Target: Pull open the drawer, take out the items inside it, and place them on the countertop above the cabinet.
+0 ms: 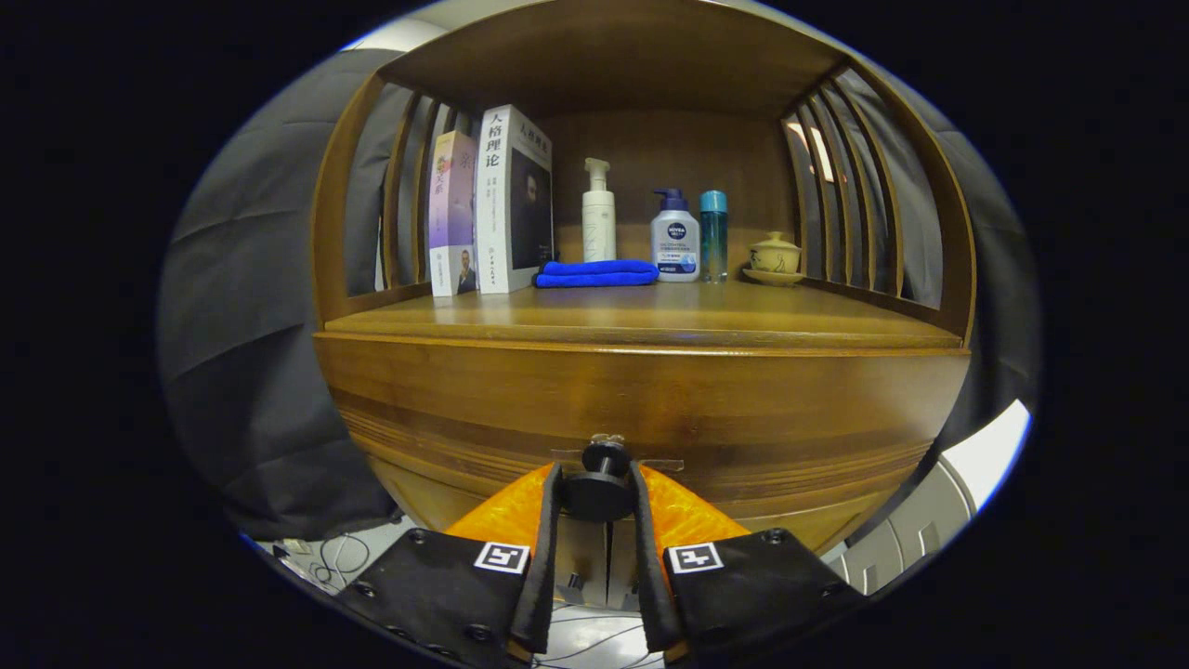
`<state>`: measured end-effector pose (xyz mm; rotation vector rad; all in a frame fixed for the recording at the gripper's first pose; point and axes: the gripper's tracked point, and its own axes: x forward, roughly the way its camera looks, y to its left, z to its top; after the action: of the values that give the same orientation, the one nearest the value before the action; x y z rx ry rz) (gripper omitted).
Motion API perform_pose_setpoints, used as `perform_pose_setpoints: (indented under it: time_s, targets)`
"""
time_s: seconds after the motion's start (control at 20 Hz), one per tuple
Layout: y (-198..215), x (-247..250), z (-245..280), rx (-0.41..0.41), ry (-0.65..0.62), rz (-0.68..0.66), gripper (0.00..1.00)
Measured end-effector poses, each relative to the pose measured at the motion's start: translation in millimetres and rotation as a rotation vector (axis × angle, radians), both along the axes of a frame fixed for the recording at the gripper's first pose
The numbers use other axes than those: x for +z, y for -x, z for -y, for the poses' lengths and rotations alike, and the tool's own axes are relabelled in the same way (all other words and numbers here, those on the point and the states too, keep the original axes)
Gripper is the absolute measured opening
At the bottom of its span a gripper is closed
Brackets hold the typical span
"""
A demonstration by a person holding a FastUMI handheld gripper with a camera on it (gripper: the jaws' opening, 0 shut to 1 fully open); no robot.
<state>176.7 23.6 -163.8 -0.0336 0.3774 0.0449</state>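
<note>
- Tongs (599, 492) sit low against the front of the wooden cabinet (641, 400), nearly closed, with only a small gap between the two fingers.
- Both fingers press on the round dark knob (599, 488) of the drawer (641, 437), one on each side of it.
- The drawer front looks flush with the cabinet, so the drawer is closed, and nothing inside it can be seen.
- Just above the drawer is the countertop (641, 316), a smooth brown wooden shelf with slatted wooden sides and a wooden back.
- At the back of the countertop stand two books (492, 209), upright and side by side.
- Next to the books lies a folded blue cloth (596, 272).
- Behind the cloth stands a white pump bottle (598, 212).
- Beside that are a white bottle with a dark blue pump (675, 237) and a thin teal bottle (713, 234).
- Further along sits a small lidded cup on a saucer (774, 257).
- Dark cloth (251, 307) hangs around the cabinet, and thin wires (339, 557) lie on the pale floor below.
</note>
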Motion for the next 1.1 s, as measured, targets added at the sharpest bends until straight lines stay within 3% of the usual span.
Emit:
perform_pose_setpoints:
  time_s: [0.05, 0.1, 0.3, 1.1]
  targets:
    - [0, 3, 1, -0.004, -0.002, 0.002, 0.4]
    - [0, -1, 1, -0.007, -0.004, -0.006, 0.3]
    - [6, 1, 2, -0.012, 0.004, -0.032, 0.3]
    - [117, 7, -7, 0.063, 0.043, 0.003, 0.3]
